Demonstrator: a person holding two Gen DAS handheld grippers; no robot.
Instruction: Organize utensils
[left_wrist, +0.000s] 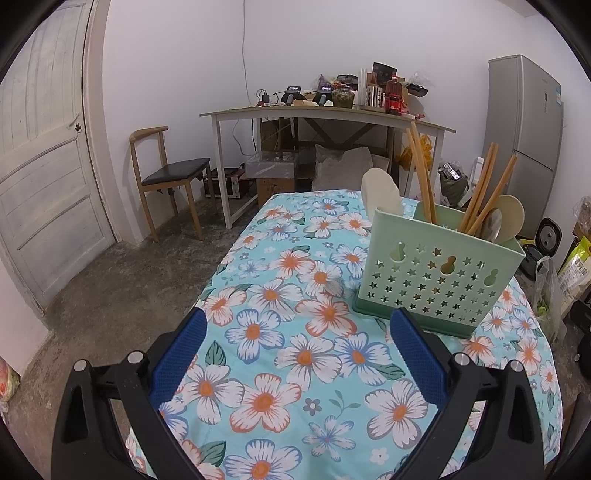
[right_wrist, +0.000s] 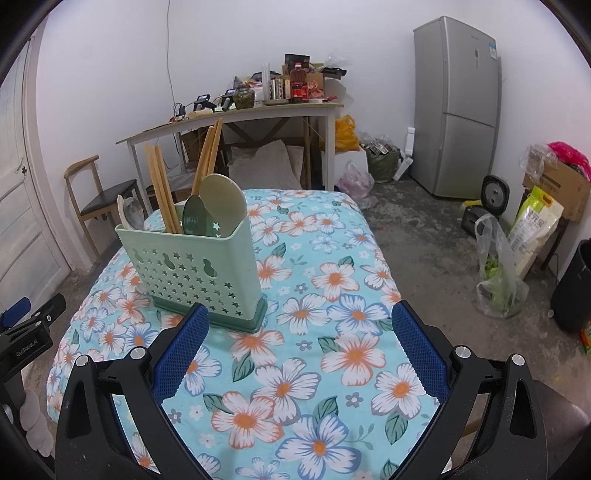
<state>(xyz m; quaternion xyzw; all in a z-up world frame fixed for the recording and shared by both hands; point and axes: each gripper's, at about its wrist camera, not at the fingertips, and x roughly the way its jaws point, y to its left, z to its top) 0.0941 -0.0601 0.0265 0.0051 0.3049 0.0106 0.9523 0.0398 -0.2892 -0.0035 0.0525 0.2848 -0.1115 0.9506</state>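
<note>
Left gripper (left_wrist: 297, 328): jaws spread wide, nothing between them, held over the floral cloth (left_wrist: 280, 369).
Right gripper (right_wrist: 300, 325): jaws likewise spread and empty, above the same desk.
Utensil holder (left_wrist: 436, 273): pale green, star-punched, upright on the desk; it stood just beyond the left gripper's right fingertip and just beyond the right gripper's left fingertip (right_wrist: 199, 317).
Chopsticks (left_wrist: 480, 192): stood tilted in the holder.
Spoons (right_wrist: 221, 203): bowls up in the holder; their exact number was hard to tell.
</note>
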